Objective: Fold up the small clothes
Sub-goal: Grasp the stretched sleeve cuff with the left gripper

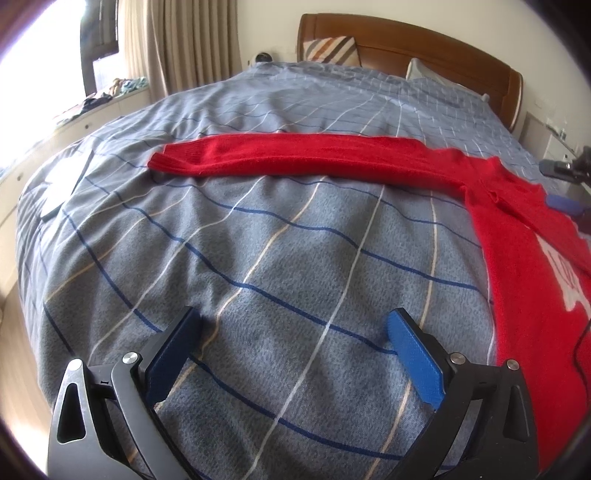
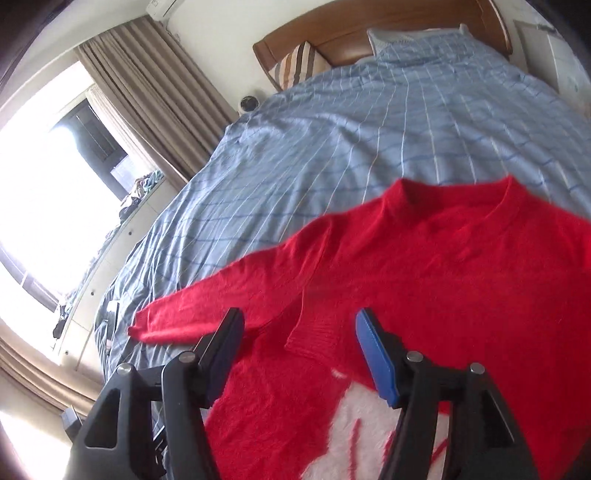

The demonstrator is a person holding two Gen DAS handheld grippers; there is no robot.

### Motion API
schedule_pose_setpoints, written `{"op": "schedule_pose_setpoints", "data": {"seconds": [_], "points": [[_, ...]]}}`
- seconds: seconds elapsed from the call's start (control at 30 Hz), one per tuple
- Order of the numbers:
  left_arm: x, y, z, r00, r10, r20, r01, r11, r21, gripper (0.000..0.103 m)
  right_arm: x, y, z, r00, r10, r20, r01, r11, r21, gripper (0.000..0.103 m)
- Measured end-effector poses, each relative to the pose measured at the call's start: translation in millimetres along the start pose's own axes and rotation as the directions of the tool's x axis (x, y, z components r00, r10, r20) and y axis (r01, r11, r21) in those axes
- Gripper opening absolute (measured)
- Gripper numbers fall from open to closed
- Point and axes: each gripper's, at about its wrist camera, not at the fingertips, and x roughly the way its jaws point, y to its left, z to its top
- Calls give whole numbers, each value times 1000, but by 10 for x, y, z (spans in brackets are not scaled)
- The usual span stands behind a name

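Red sweater [image 2: 424, 273] lies flat on the bed [image 1: 258, 240], one sleeve folded across its chest; left gripper [image 1: 293, 332] gapes wide over bare cover; right gripper [image 2: 299, 332] hangs parted above the folded cuff, gripping nothing.

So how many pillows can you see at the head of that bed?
2. A brown-and-white striped pillow leans against the wooden headboard on the window side; a pale blue checked pillow lies beside it. The checked blue duvet may hide others.

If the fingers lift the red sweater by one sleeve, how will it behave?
The red sweater looks like soft fuzzy knit, so it would probably droop and not hold its shape. One sleeve lies stretched across the bedspread, so the body would likely trail after it. The fluffy surface probably grips well and will not slip.
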Motion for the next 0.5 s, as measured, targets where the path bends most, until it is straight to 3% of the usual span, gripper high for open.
{"op": "schedule_pose_setpoints", "data": {"seconds": [0.13,0.3,0.4,0.5], "points": [[31,-33,-23,1000,19,0,-19,1000,12,103,-335,-194,-379,1000,-15,17,16,999,-33,63],[53,-48,-54,999,33,8,-33,999,17,103,-1180,-813,-736,974,-195,112,202,978,-58,64],[56,-67,-66,999,40,15,-40,999,29,103,-1731,-1332,-938,927,-334,172,338,941,7,66],[46,-47,-76,999,31,27,-32,999,12,103,-2135,-1830,-1152,850,-483,209,480,875,70,69]]}}
